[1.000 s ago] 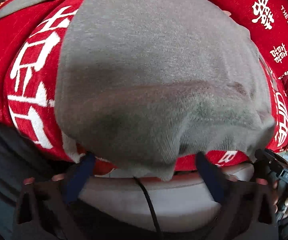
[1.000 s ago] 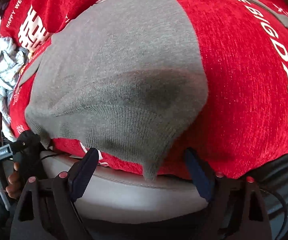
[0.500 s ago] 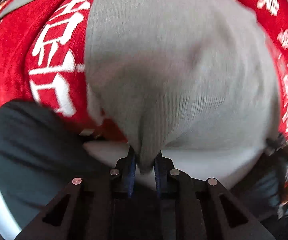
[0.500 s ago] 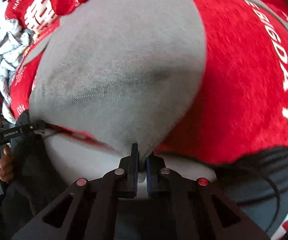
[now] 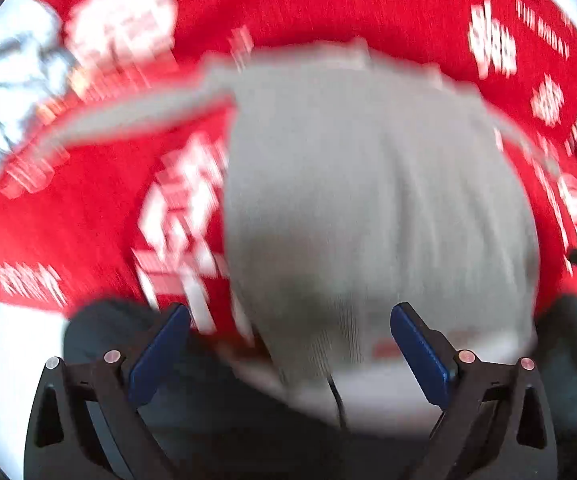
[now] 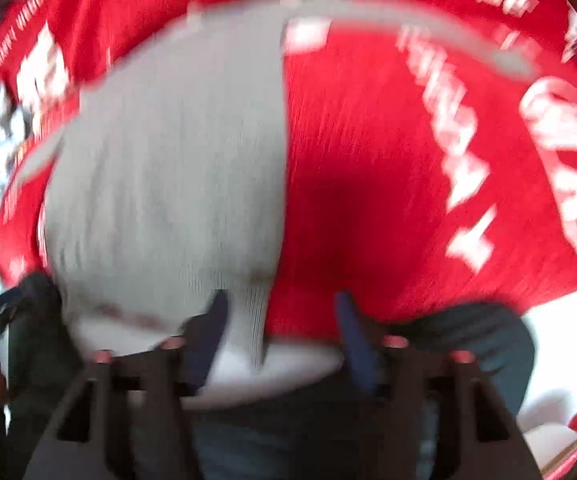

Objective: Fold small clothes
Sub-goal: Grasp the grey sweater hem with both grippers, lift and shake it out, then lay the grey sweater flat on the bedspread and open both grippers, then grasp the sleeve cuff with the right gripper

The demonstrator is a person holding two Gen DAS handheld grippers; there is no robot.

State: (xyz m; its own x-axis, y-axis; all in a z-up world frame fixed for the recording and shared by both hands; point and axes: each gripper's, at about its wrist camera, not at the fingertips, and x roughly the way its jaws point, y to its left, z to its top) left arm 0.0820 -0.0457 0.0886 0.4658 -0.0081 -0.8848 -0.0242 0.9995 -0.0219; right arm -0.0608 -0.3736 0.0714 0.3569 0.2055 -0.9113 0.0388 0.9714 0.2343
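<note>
left claw spread wide | right claw apart, apparently gripping nothing | grey garment hem near both | red cloth beneath

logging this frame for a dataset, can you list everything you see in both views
grey garment: one, grey knit, spread on the cloth, near edge hanging toward both tools
red cloth: one, red with white lettering, covering the surface under the garment
white patterned fabric: one crumpled heap, white and grey, far left, blurred
cable: one, black, thin, below the garment's near edge
dark trousers: dark, along the near edge, the person's
left tool: black with blue pads, jaws wide apart, holding nothing
right tool: black with blue pads, jaws apart, garment corner between them, blurred
</note>
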